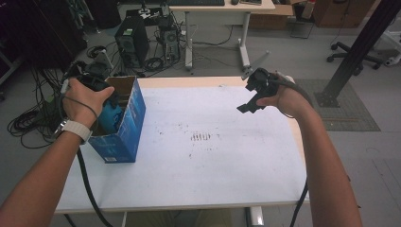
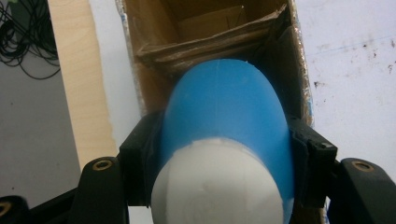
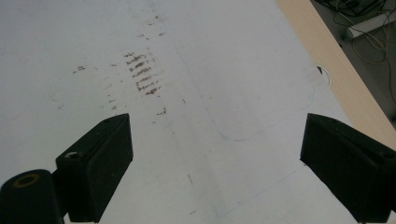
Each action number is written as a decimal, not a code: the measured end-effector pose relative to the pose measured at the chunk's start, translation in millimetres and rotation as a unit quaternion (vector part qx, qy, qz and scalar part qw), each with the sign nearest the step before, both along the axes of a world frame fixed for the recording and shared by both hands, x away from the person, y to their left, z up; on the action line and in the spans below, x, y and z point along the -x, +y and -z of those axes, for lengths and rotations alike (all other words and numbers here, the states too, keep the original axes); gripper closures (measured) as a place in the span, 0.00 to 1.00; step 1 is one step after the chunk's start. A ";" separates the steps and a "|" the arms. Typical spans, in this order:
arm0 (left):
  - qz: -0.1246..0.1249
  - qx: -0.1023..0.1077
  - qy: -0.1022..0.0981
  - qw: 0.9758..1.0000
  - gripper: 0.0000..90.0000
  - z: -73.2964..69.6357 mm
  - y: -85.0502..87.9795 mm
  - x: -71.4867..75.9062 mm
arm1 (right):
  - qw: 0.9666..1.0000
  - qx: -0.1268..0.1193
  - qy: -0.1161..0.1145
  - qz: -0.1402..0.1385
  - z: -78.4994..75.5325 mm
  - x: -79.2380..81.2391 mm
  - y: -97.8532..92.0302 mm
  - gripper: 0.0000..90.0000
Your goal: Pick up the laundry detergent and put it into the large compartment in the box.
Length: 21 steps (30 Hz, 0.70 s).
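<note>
High view: I am holding my left gripper [image 1: 97, 84] over the blue box [image 1: 124, 126] at the table's [image 1: 213, 179] left edge, my right gripper [image 1: 257, 90] hovering mid-air; left gripper view: I am clamping a blue-and-white bottle [image 2: 224, 140] above the box's open top; right gripper view: my jaws are standing wide apart over the stained tabletop.

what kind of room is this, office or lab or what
Probably a lab or workshop: a computer tower stands on the floor among loose cables, a desk and office chair behind, a black metal frame post.
</note>
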<state>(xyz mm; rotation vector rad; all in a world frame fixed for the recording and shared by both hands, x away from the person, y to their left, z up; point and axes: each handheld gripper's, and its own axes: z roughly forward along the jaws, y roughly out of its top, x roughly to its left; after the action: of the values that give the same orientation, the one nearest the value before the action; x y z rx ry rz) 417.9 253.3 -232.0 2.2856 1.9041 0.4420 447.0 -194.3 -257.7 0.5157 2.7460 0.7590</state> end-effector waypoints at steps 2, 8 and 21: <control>0.000 0.002 0.000 1.000 0.42 2.9 0.3 -0.2 | 1.000 0.000 0.000 -0.001 0.6 -0.2 0.0 0.10; 0.000 0.000 0.003 1.000 0.42 12.2 0.2 -0.4 | 1.000 -0.001 -0.001 0.000 0.3 0.1 0.2 0.10; -0.003 -0.004 0.011 1.000 0.42 29.8 1.2 -1.9 | 1.000 0.000 0.000 0.001 2.0 1.0 -1.9 0.10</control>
<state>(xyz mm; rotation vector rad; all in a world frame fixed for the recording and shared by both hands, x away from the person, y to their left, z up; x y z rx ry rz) 419.8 254.5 -261.8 2.2999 1.9222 0.4290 446.0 -196.2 -259.7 0.5197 2.7454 0.7588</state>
